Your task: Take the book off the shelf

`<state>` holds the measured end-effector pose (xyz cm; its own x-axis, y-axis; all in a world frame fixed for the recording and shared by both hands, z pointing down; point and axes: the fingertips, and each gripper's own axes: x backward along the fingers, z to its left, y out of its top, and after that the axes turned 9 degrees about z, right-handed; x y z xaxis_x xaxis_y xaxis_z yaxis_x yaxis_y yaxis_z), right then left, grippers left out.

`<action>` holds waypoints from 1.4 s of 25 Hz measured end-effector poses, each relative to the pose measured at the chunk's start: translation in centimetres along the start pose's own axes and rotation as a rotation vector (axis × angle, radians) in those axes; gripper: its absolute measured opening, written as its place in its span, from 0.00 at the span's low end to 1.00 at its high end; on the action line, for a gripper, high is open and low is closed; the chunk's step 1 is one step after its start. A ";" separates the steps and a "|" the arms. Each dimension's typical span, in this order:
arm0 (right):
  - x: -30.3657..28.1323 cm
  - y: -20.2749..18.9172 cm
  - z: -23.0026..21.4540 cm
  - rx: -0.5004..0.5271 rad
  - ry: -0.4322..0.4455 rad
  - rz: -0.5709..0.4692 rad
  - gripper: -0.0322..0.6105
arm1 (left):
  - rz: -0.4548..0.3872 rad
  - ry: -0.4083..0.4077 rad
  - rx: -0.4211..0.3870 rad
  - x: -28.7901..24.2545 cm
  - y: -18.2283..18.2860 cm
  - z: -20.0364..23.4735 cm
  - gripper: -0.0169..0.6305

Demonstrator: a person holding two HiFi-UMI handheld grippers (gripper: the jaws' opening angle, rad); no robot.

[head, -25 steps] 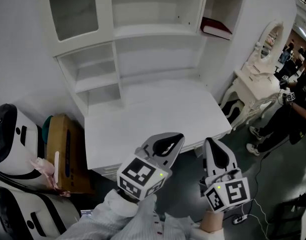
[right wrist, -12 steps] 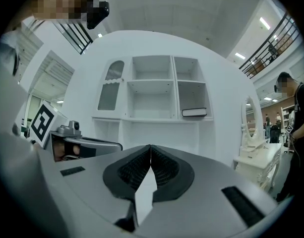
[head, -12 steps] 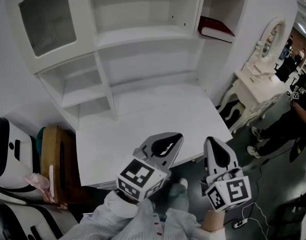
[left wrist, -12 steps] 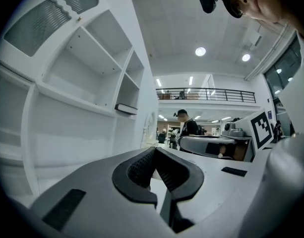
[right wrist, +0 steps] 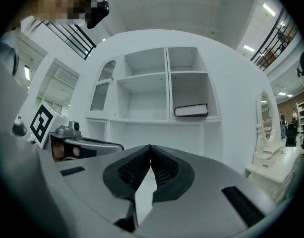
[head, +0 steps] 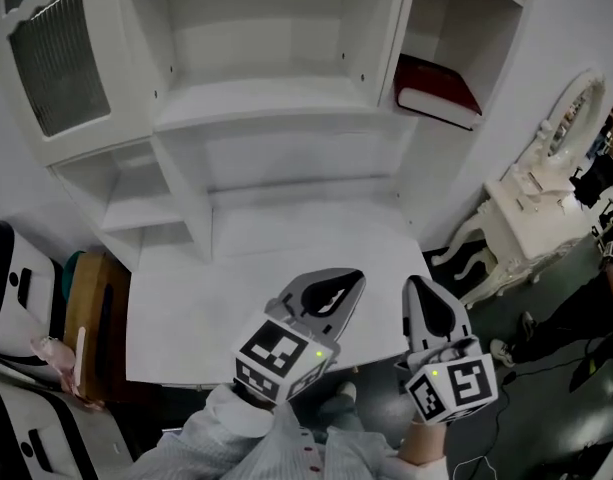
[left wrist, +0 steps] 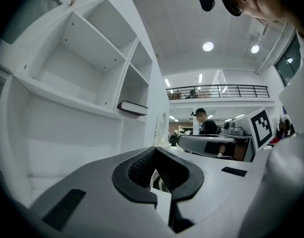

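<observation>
We have drawn nearer the book (head: 436, 90); left gripper (head: 348, 278) and right gripper (head: 414, 284), fingers pressed together and empty, not yet reaching.

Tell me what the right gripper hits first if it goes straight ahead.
Likely the shelf unit's lower back panel, left of and below the book, not the book itself; depth is unclear.

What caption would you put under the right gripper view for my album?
Shut right tongs aim at a white shelf unit, where a book lies flat in a right-hand compartment.
</observation>
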<state>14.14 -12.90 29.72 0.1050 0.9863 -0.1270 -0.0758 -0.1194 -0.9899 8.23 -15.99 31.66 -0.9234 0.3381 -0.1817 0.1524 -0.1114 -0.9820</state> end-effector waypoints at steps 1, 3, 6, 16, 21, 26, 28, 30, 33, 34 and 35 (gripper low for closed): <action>-0.4 0.3 -1.4 0.006 0.011 -0.002 0.07 | -0.002 0.011 0.001 -1.3 0.6 0.1 0.04; -1.2 0.9 -4.1 0.018 0.031 -0.007 0.07 | -0.007 0.031 0.002 -3.9 1.5 0.2 0.04; -2.4 1.4 -7.8 0.034 0.067 -0.008 0.07 | -0.015 0.069 0.006 -7.5 2.8 0.2 0.04; -6.6 1.8 -15.8 0.057 0.213 -0.016 0.07 | -0.027 0.216 0.020 -15.2 5.2 1.8 0.04; -8.0 1.7 -17.6 0.035 0.252 -0.019 0.07 | -0.017 0.246 0.008 -17.2 5.9 2.7 0.04; -9.3 1.7 -18.8 0.031 0.252 -0.016 0.07 | -0.008 0.259 -0.025 -18.4 7.0 3.8 0.04; -9.8 1.8 -19.0 0.033 0.253 -0.014 0.07 | -0.011 0.265 -0.045 -18.8 7.7 4.3 0.04; -10.2 1.9 -19.4 0.028 0.251 -0.017 0.07 | -0.016 0.270 -0.063 -19.0 8.4 4.7 0.04; -10.8 1.9 -19.7 0.024 0.252 -0.017 0.07 | -0.029 0.280 -0.093 -19.2 9.4 5.0 0.04; -11.0 1.9 -19.8 0.024 0.253 -0.016 0.07 | -0.034 0.282 -0.106 -19.2 9.8 5.1 0.04; -11.2 1.8 -19.8 0.024 0.255 -0.016 0.07 | -0.041 0.285 -0.118 -19.2 10.2 5.2 0.04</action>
<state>32.41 -26.37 28.09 0.3527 0.9272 -0.1264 -0.0954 -0.0987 -0.9905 25.73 -28.47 25.42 -0.7965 0.5899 -0.1327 0.1725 0.0113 -0.9849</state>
